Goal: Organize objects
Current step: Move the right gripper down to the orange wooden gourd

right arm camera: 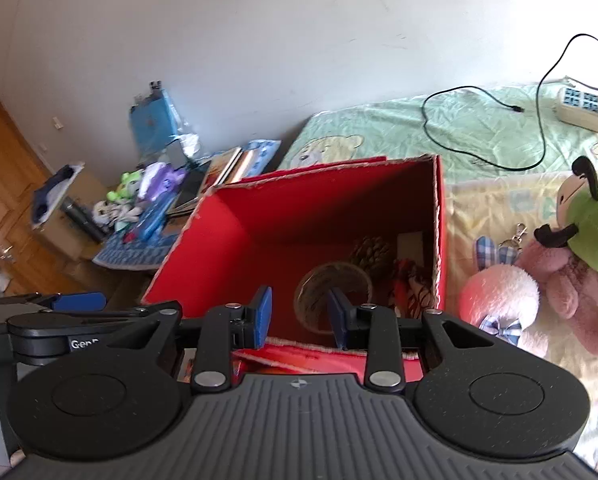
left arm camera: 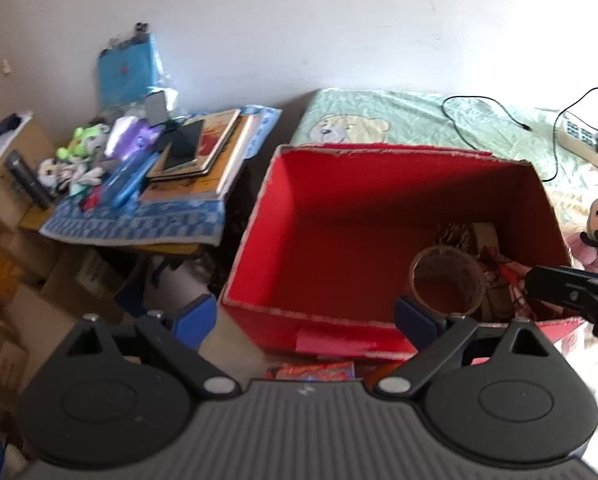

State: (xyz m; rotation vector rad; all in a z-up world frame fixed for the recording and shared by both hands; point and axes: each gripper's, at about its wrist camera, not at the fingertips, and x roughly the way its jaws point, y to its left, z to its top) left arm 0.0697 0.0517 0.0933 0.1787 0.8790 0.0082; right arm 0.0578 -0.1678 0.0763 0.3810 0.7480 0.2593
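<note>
Both our grippers, left [left arm camera: 305, 316] spread wide and right [right arm camera: 299, 314] parted and empty, hover at the near rim of the red box [right arm camera: 235, 232], whose right corner holds a tape roll [right arm camera: 333, 296].

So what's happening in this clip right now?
A person holds two handheld grippers over an open red box that sits on a bed. The left gripper is open wide and empty at the box's near edge. The right gripper is partly open, holding nothing, above a tape roll already inside the box beside a pinecone. Plush toys lie on the bed to the right of the box, not yet packed.
</note>
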